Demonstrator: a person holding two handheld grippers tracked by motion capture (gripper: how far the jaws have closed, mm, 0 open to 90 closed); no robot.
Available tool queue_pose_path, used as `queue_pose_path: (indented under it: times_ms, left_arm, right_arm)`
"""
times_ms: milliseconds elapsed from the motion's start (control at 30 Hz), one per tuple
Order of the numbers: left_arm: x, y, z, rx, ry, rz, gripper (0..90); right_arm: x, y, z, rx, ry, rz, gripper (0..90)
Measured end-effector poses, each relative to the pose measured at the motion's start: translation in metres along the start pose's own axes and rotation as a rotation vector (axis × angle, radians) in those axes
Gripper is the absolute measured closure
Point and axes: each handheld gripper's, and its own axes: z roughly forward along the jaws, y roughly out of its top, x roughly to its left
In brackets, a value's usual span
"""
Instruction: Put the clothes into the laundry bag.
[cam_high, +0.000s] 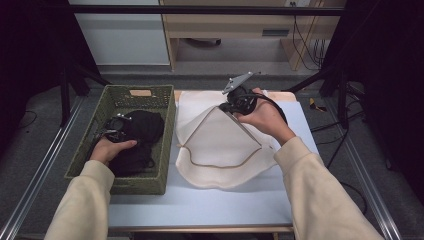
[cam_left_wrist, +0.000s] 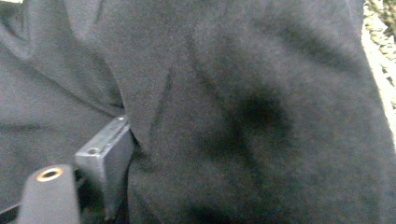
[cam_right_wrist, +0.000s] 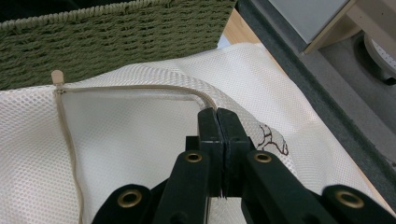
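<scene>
A green woven basket (cam_high: 168, 145) stands on the table's left and holds dark, crumpled black clothes (cam_high: 144, 126). My left gripper (cam_high: 116, 129) is down inside it among the clothes. In the left gripper view one black finger (cam_left_wrist: 105, 154) shows at the lower left, black cloth (cam_left_wrist: 243, 116) lies against it and hides the other jaw, and the jaws stand apart. A white mesh bag (cam_high: 220, 145) with a tan zip edge lies right of the basket. My right gripper (cam_high: 226, 107) is shut on that edge (cam_right_wrist: 205, 100) and holds the bag's mouth lifted.
The pale table top (cam_high: 200, 205) runs toward the front. Metal rails flank it. Beyond the far edge a wooden desk (cam_high: 225, 30) stands on the grey floor, with cables (cam_high: 305, 45) at the right. The basket wall (cam_right_wrist: 116, 42) sits close behind the bag.
</scene>
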Motion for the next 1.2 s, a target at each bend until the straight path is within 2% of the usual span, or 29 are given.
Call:
queue_pose_path:
  times_ms: [33,133,200,333,500,600,667,733,800,867,900,933,967,1067,1100,1133,1200]
  left_arm:
    - [-0.001,0.001,0.000,0.007,0.015,0.001,18.7]
    - [-0.001,0.002,0.000,0.015,0.023,0.002,25.9]
    - [-0.001,0.003,-0.002,0.034,0.030,0.009,34.1]
    - [-0.001,0.005,-0.005,0.036,0.030,-0.022,49.5]
    - [0.000,0.007,-0.012,0.017,0.038,-0.036,57.3]
    - [0.000,0.009,-0.019,0.003,0.053,-0.027,60.0]
    - [-0.002,0.010,-0.027,-0.025,0.070,-0.029,60.5]
    - [-0.003,0.010,-0.029,-0.037,0.070,-0.032,60.7]
    - [-0.006,0.011,-0.041,-0.087,0.068,-0.034,60.8]
    - [-0.008,0.011,-0.044,-0.100,0.068,-0.034,60.8]
    - [-0.012,0.013,-0.054,-0.142,0.066,-0.030,60.9]
    - [-0.012,0.013,-0.054,-0.142,0.066,-0.030,60.9]
    - [-0.016,0.015,-0.064,-0.169,0.068,-0.017,60.9]
    - [-0.020,0.017,-0.074,-0.196,0.069,-0.008,60.9]
    - [-0.026,0.019,-0.087,-0.238,0.064,-0.003,61.0]
    - [-0.028,0.020,-0.092,-0.253,0.062,0.002,60.9]
    - [-0.031,0.021,-0.097,-0.265,0.060,0.008,61.0]
  right_arm:
    - [0.000,0.000,0.000,0.001,0.001,0.001,89.8]
    - [0.001,0.000,-0.001,0.000,0.003,0.000,89.8]
    - [0.000,0.000,-0.001,0.003,0.001,-0.001,89.8]
    - [-0.001,-0.001,-0.001,0.004,0.010,0.002,89.8]
    - [-0.004,-0.002,0.000,-0.007,0.017,0.018,89.8]
    - [-0.007,-0.003,0.000,-0.012,0.024,0.026,89.8]
    - [-0.009,-0.004,0.000,-0.018,0.032,0.034,89.8]
    - [-0.010,-0.005,0.000,-0.022,0.032,0.042,89.8]
    - [-0.012,-0.006,0.000,-0.026,0.034,0.056,89.8]
    - [-0.012,-0.006,0.000,-0.029,0.041,0.054,89.8]
    - [-0.012,-0.007,0.000,-0.028,0.040,0.051,89.8]
    - [-0.012,-0.007,0.000,-0.028,0.040,0.051,89.8]
    - [-0.013,-0.007,0.000,-0.028,0.043,0.053,89.8]
    - [-0.014,-0.008,0.000,-0.029,0.037,0.062,89.9]
    - [-0.014,-0.008,0.000,-0.031,0.040,0.066,89.8]
    - [-0.014,-0.008,0.001,-0.030,0.038,0.067,89.8]
    - [-0.014,-0.008,0.001,-0.028,0.038,0.066,89.8]
